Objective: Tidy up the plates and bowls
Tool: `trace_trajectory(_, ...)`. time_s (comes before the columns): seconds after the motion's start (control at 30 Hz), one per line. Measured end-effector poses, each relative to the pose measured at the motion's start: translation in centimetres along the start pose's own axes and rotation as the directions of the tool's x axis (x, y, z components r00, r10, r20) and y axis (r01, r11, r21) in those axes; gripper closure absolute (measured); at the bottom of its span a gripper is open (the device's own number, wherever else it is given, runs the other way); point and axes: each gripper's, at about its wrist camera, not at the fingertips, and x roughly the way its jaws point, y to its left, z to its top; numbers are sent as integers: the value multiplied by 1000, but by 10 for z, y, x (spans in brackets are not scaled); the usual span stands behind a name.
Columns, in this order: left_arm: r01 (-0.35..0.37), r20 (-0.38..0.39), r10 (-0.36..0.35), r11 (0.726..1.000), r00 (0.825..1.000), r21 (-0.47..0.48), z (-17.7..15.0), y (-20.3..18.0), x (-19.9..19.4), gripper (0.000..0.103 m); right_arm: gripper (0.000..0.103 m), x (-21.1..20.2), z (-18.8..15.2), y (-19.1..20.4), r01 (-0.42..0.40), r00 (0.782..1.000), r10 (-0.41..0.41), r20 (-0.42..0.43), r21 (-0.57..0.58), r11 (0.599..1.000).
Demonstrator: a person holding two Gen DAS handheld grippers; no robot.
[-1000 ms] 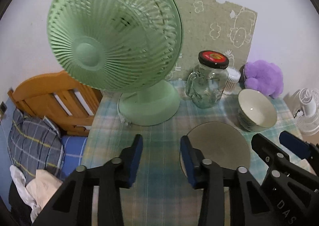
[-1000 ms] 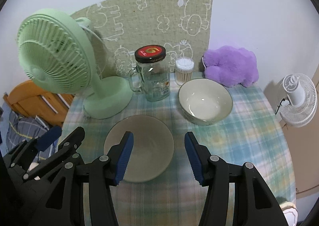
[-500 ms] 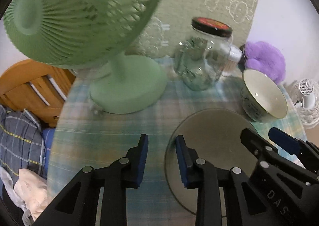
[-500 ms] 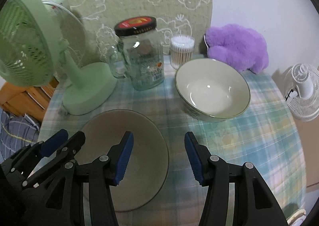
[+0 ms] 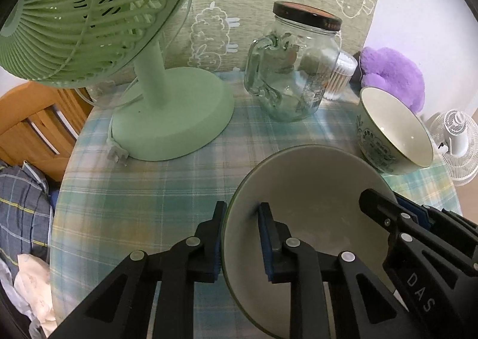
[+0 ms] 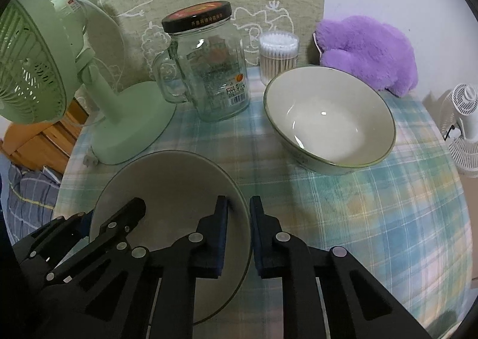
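Note:
A grey plate (image 5: 313, 189) (image 6: 173, 183) lies on the checked tablecloth near the front edge. My left gripper (image 5: 240, 207) straddles its left rim, jaws closing, one blue pad outside the rim and one on the inner face. On the opposite side, my right gripper (image 6: 239, 204) has its jaws closing over the right rim, which sits between the pads. Each gripper shows in the other's view, the right gripper (image 5: 388, 210) and the left gripper (image 6: 131, 207). A cream bowl (image 5: 394, 136) (image 6: 328, 118) with a dark rim stands empty behind and to the right of the plate.
A green desk fan (image 5: 167, 118) (image 6: 128, 121) stands at the back left with its plug on the cloth. A lidded glass jar (image 6: 209, 70), a cotton swab tub (image 6: 277, 55) and a purple plush (image 6: 367, 49) line the back. A wooden bed frame (image 5: 35, 118) lies beyond the table's left edge.
Both grippers have come down to the plate and closed on its rim, the left on the left edge, the right on the right edge. They stood open above it before.

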Motion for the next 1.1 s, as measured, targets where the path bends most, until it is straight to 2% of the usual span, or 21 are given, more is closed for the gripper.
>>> trace_trajectory(0.57,-10,10,10,1000,1000,-8,-10,-1,-26,84,86,-25,-6,4,4,1000,-5,-15,-38,999)
trace_trajectory(1.1,-20,63,21,1000,998,-15,-9,-15,-87,84,86,-89,-5,-1,-12,1000,13,26,-33,999)
